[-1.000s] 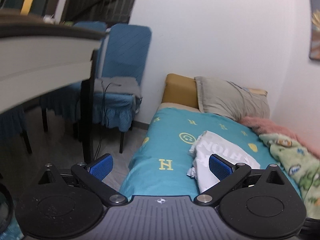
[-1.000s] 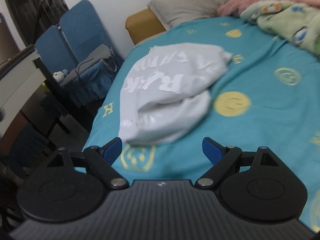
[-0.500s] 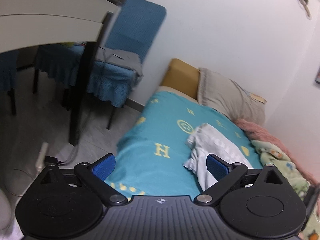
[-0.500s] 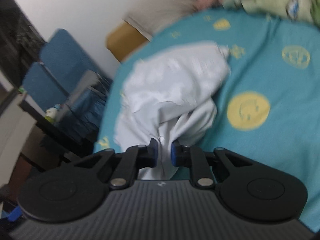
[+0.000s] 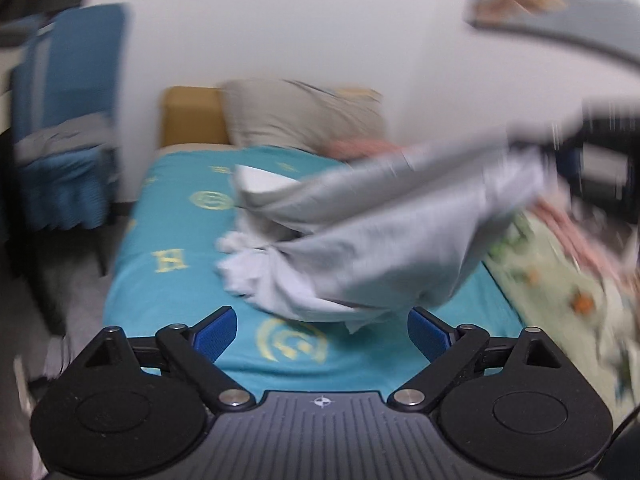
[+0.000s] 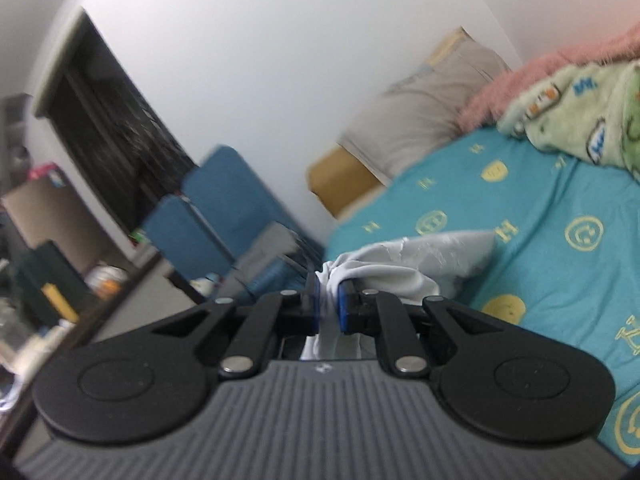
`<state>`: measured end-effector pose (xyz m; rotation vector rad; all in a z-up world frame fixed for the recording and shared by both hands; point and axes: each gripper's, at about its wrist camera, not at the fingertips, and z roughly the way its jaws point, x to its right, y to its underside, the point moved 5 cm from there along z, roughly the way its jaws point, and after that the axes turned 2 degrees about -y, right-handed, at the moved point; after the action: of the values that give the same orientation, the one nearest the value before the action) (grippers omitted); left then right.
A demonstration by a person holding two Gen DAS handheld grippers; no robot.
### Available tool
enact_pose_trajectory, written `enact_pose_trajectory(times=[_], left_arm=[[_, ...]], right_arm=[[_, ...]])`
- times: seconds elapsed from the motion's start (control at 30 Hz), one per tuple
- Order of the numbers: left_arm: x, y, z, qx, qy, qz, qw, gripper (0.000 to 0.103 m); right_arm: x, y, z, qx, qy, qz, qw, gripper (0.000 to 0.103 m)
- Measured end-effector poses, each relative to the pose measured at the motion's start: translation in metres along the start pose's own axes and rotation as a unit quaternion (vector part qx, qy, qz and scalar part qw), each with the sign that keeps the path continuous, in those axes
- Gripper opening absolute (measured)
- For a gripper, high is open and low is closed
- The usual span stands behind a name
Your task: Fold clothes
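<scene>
White garment (image 5: 380, 240) lifted off the teal bedsheet (image 5: 180, 280), stretched up toward two o'clock in the left wrist view, lower folds trailing on the sheet. Right gripper (image 6: 328, 308) pinching a bunch of the cloth, jaws closing on it. Left gripper (image 5: 322, 330) at six o'clock, jaws wide apart and closing, nothing between the pads. Grey pillow (image 5: 300, 116) at twelve.

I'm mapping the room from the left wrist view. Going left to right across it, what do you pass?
Blue chair → tan headboard → beige pillow → lifted white garment → green patterned blanket.
</scene>
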<state>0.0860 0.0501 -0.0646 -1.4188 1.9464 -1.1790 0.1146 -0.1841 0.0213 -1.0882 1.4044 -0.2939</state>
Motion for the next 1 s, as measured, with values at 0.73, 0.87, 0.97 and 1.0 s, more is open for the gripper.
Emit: enact_pose_trajectory(times=[0.73, 0.87, 0.97, 1.0], left_arm=[[0.094, 0.069, 0.132, -0.141, -0.018, 0.228, 0.9632, 0.042], [0.062, 0.030, 0.119, -0.101, -0.015, 0.127, 0.9867, 0.012], [0.042, -0.005, 0.090, -0.034, 0.001, 0.050, 0.9982, 0.008], [0.036, -0.015, 0.078, -0.006, 0.009, 0.026, 0.9996, 0.007]], right_arm=[[0.148, 0.002, 0.018, -0.032, 0.120, -0.001, 0.992, 0.012], [0.183, 0.012, 0.036, -0.065, 0.130, 0.057, 0.988, 0.013], [0.187, 0.018, 0.042, -0.081, 0.140, 0.056, 0.985, 0.013], [0.187, 0.020, 0.043, -0.085, 0.142, 0.055, 0.985, 0.013]])
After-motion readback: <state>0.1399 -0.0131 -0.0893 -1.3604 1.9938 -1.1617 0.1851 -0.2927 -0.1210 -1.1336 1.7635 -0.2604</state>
